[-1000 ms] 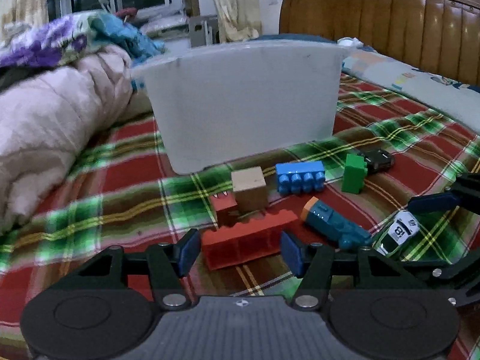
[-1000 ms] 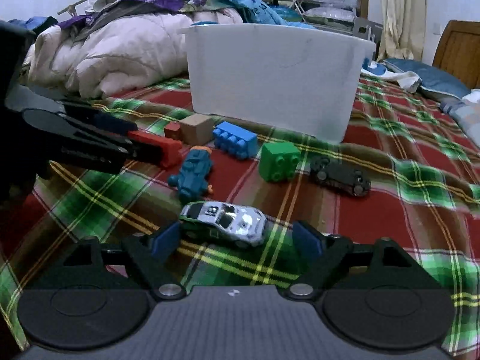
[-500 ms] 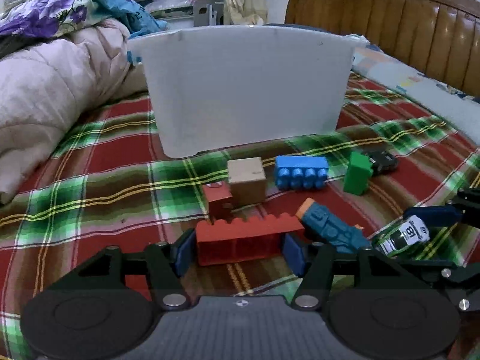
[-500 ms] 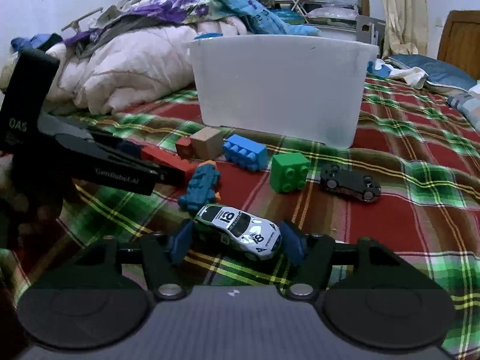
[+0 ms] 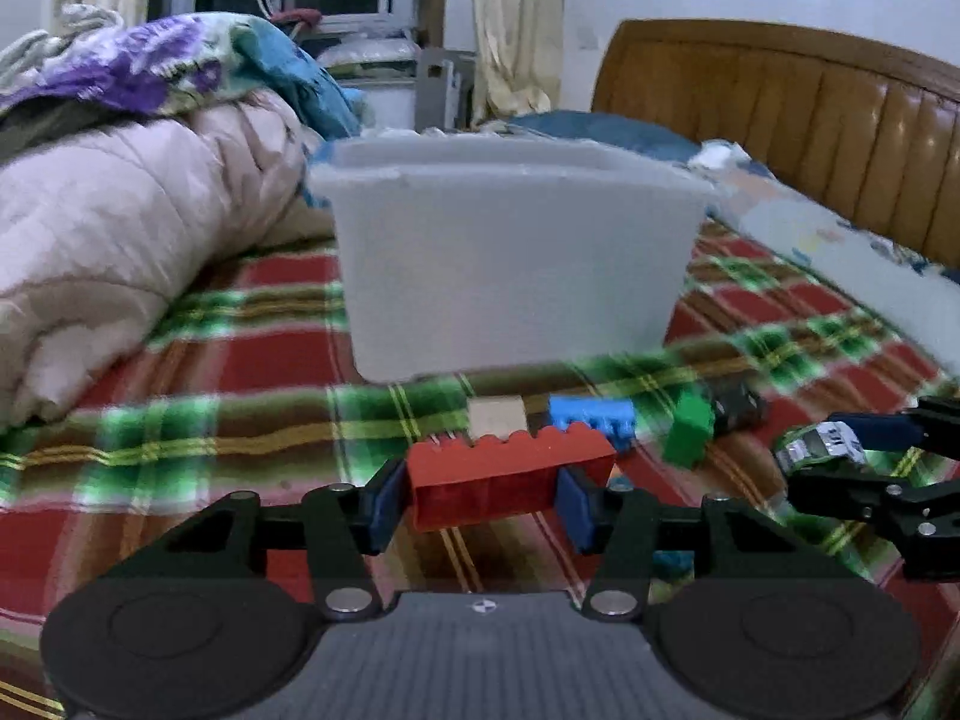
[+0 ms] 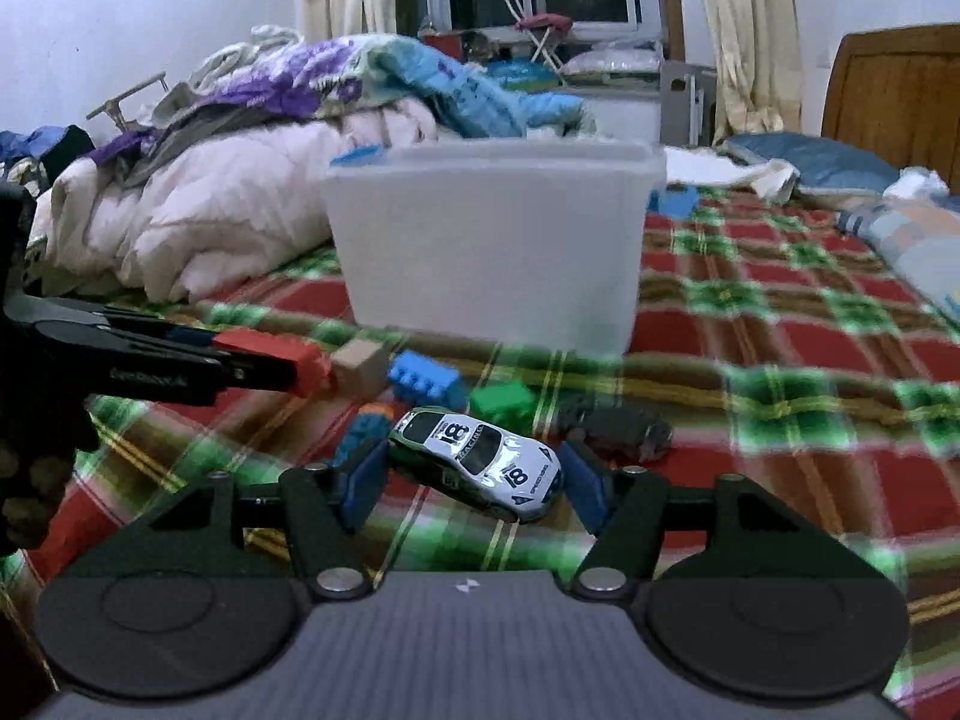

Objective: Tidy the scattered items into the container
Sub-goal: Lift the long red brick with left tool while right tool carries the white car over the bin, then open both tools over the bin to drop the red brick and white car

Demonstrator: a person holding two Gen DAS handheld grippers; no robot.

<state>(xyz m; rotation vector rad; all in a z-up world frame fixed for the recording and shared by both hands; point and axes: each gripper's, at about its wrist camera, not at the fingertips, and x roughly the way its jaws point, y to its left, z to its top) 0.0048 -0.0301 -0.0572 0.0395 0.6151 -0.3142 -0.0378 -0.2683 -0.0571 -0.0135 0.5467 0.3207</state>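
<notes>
- Container (image 5: 510,264): interior not visible from either wrist view; only the near wall and rim show. Contents cannot be told.
- Wooden cube (image 5: 497,417): lower part hidden behind the red brick (image 5: 510,477).
- Blue brick (image 5: 591,417): near left corner covered by the red brick.
- Dark toy car (image 5: 735,405): left end hidden behind the green block (image 5: 690,435); blurred, details unreadable.
- Teal toy (image 6: 366,429): mostly hidden behind the right gripper's left finger (image 6: 360,483) and the white race car (image 6: 477,456).
- Plaid bedspread (image 6: 780,360): smeared by motion blur in both views.
- Headboard (image 5: 780,120): cut off at the right picture edge.
- Small blue object (image 6: 359,154) at the container's far left rim: too little shows to identify.
</notes>
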